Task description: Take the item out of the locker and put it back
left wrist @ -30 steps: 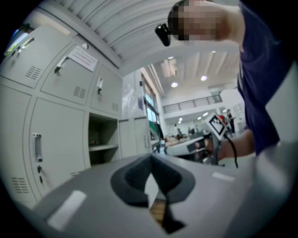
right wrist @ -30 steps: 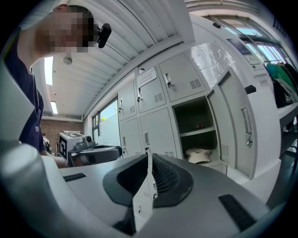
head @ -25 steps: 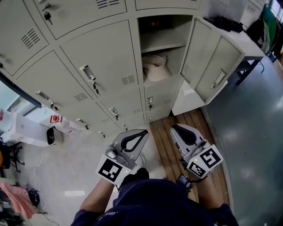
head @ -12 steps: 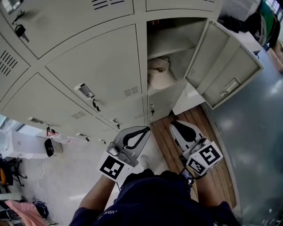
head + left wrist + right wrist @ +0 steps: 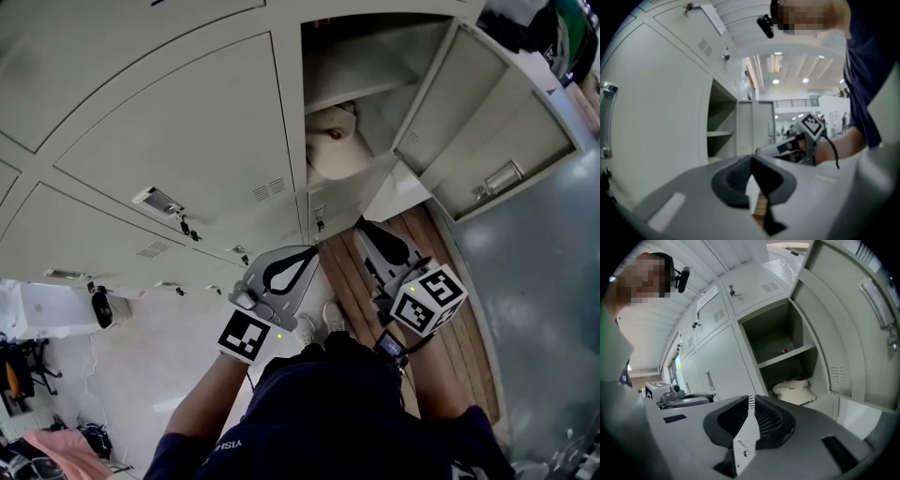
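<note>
The open locker [image 5: 361, 70] stands ahead of me, its door [image 5: 492, 117] swung out to the right. A cream-white soft item [image 5: 333, 141] lies on the compartment floor under a shelf; the right gripper view shows the item [image 5: 794, 391] too. My left gripper [image 5: 312, 251] is shut and empty, held low in front of the closed lockers, left of the opening. My right gripper [image 5: 362, 226] is also shut with nothing in it, just below the open compartment. In the left gripper view the left gripper [image 5: 751, 159] points past the locker edge, with the right gripper [image 5: 787, 147] beside it.
Closed locker doors [image 5: 178, 122] with handles and keys fill the left. A wooden platform [image 5: 450, 319] lies under my right side, with grey floor [image 5: 544, 281] beyond. A white box-like device [image 5: 52, 305] sits on the pale floor at the left.
The view has moved closer to the lockers. Both grippers have moved forward and up toward the open compartment, and both stay shut.
</note>
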The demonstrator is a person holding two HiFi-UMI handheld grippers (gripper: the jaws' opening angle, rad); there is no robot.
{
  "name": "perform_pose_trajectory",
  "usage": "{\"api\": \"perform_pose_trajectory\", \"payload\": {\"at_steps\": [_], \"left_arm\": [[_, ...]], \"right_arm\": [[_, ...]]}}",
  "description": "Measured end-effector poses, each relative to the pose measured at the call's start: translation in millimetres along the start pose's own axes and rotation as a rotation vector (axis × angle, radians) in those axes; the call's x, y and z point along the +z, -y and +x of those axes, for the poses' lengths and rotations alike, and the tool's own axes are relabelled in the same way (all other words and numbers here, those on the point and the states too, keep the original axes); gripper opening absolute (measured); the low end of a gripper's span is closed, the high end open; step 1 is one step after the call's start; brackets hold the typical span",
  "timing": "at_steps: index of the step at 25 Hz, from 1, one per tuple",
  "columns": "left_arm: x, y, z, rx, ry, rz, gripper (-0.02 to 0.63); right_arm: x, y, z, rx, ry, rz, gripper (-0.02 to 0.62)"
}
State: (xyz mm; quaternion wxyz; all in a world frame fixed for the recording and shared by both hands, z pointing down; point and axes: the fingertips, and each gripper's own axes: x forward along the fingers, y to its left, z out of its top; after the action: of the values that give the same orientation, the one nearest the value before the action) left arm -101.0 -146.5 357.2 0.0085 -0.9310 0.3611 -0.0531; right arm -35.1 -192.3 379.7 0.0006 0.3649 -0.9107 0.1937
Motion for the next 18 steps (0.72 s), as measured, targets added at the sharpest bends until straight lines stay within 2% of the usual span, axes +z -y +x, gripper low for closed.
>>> {"api": "perform_pose_trajectory", "payload": {"at_steps": [3,4,5,18], "left_arm": [[-6,-8,10,0.018,-0.031,-0.009,0.005],[-9,-11,14,0.025,-0.046,-0.012,0.005],[-13,-13,18,0.031,-0.06,-0.014,0.005],[-43,-19,62,0.039,-0.182,-0.011,0.005]], "right_arm": [[-5,26,16,0.002,0.0,0.092,0.023],[-7,35,22,0.007,0.0,0.118,0.069],[-9,44,27,0.01,0.0,0.143,0.084],[-41,139,88,0.002,0.028,0.533,0.144]]}}
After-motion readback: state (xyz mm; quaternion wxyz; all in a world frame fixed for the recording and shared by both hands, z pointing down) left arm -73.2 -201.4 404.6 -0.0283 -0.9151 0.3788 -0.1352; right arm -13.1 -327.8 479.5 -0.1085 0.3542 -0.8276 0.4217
